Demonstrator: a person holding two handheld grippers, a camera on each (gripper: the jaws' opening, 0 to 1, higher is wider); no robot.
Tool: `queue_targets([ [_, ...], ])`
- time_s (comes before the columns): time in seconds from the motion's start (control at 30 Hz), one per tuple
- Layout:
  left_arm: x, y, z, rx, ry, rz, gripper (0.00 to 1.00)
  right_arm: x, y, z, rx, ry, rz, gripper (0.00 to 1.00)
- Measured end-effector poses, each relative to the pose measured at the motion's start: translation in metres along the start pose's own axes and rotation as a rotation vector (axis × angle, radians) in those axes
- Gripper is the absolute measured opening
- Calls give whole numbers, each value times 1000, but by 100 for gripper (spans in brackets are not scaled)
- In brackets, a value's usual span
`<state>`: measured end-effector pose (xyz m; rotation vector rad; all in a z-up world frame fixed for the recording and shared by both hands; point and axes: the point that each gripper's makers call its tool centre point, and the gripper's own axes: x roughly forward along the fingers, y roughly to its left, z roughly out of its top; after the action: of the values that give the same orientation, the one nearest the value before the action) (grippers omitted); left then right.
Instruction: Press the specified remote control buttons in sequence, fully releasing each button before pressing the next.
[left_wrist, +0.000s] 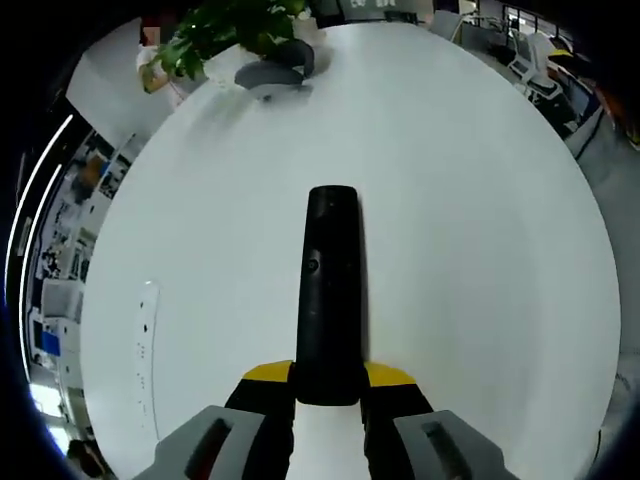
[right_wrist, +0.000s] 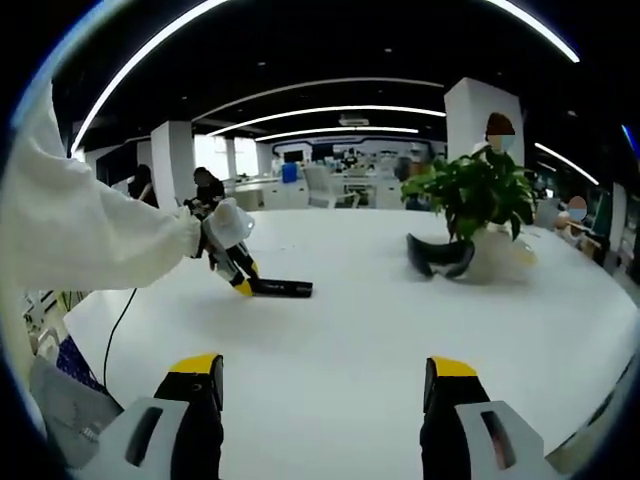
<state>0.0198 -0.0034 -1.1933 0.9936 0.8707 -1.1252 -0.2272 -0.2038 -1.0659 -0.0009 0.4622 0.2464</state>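
Nearest the lens in the left gripper view, the left gripper (left_wrist: 328, 385) had its yellow-tipped jaws closed on the near end of a black remote control (left_wrist: 329, 295). That remote lay flat on the white table (left_wrist: 480, 220) and stretched straight away from the jaws, with a small round button showing partway up its face. Off to the left on the tabletop lay a thin white strip (left_wrist: 147, 350); what it was I could not make out. At the far end of the table stood a leafy green plant (left_wrist: 235, 28), and just beside it sat a dark grey curved object (left_wrist: 272, 72).

From the right gripper view, the right gripper (right_wrist: 325, 385) hung above the table with its jaws wide apart and nothing between them. Well ahead and to its left, a white sleeve (right_wrist: 90, 235) reached in with the left gripper, tilted down onto the remote so its tips met the nearer end. The plant in its pale pot stood to the right, the dark curved object touching or nearly touching it. Behind lay an open office with ceiling light strips and a few people at desks.
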Motion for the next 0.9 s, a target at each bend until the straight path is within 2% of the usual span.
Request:
queue_targets([
  [0.07, -3, -3, 0, -57, -2, -22, 24, 0, 1, 0, -5, 0, 3, 82],
  [0.27, -1, -1, -1, -68, -10, -10, 25, 0, 1, 1, -9, -6, 4, 82],
  [0.33, -1, 1, -2, -101, -16, 14, 27, -1, 1, 2, -8, -9, 5, 82],
  [0.4, -3, 7, -3, -123, -28, 64, 32, -1, 2, 2, -8, -10, 8, 82],
  [0.5, -6, 12, -6, -202, -40, 120, 38, -2, 2, 4, -9, -21, 8, 82],
  [0.63, -12, 26, -13, -298, -53, 230, 58, -2, 1, 5, -4, -29, 8, 82],
  [0.83, -18, 32, -26, -430, -95, 294, 81, -4, 2, 8, -5, -45, 10, 82],
  [0.87, -20, 35, -27, -437, -108, 324, 88, -4, 2, 8, -4, -45, 10, 82],
  [0.9, -21, 35, -30, -440, -113, 321, 97, -4, 2, 8, -5, -44, 10, 82],
])
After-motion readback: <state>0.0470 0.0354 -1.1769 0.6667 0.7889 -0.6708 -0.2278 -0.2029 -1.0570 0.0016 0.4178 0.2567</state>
